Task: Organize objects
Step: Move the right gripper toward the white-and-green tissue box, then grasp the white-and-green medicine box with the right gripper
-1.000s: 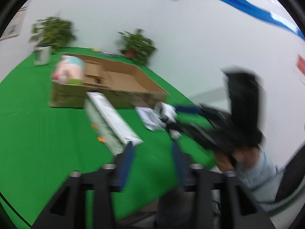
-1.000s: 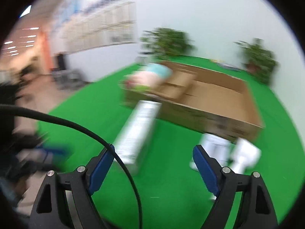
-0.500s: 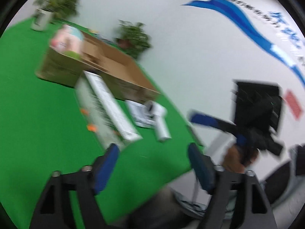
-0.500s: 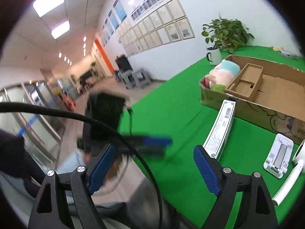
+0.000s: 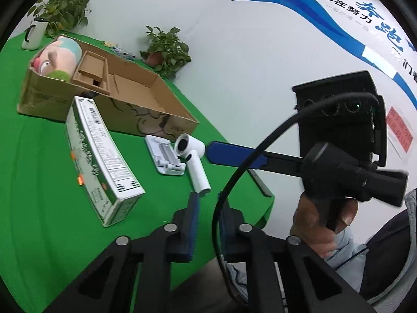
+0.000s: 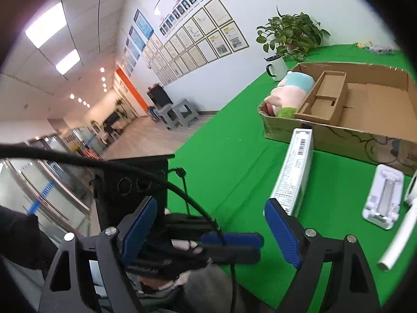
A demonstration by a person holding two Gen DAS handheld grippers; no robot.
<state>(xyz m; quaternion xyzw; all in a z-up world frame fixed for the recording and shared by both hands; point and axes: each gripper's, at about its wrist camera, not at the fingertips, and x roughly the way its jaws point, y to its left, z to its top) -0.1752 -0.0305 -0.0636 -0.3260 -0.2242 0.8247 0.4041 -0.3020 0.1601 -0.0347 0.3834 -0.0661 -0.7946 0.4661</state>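
Green cloth (image 5: 34, 182) covers the table where we work. Our left gripper (image 5: 207, 211) hovers over the near edge with its blue pads drawn close, only a narrow gap between them, and nothing is caught there but a black cable (image 5: 234, 172) that loops across in front. We call it clenched on nothing. Our right gripper (image 6: 211, 224) is spread wide and released, holding nothing; in the left view it shows at three o'clock, its blue finger (image 5: 234, 154) reaching toward the hair dryer (image 5: 192, 159).

From the left gripper, the long box (image 5: 101, 154) lies flat at ten o'clock, the white tray (image 5: 164, 154) at twelve, and the dryer just right of the tray, touching or nearly touching it. The carton (image 5: 109, 104) sits beyond them at eleven o'clock, open on top, with a plush toy (image 5: 60, 57) in its far left end and a cardboard insert (image 5: 91, 73) beside the toy. The long box's far end comes close to the carton's front wall.

A mug (image 5: 32, 36) and a plant (image 5: 62, 5) stand past the carton at ten o'clock, and a second plant (image 5: 166, 49) at twelve.
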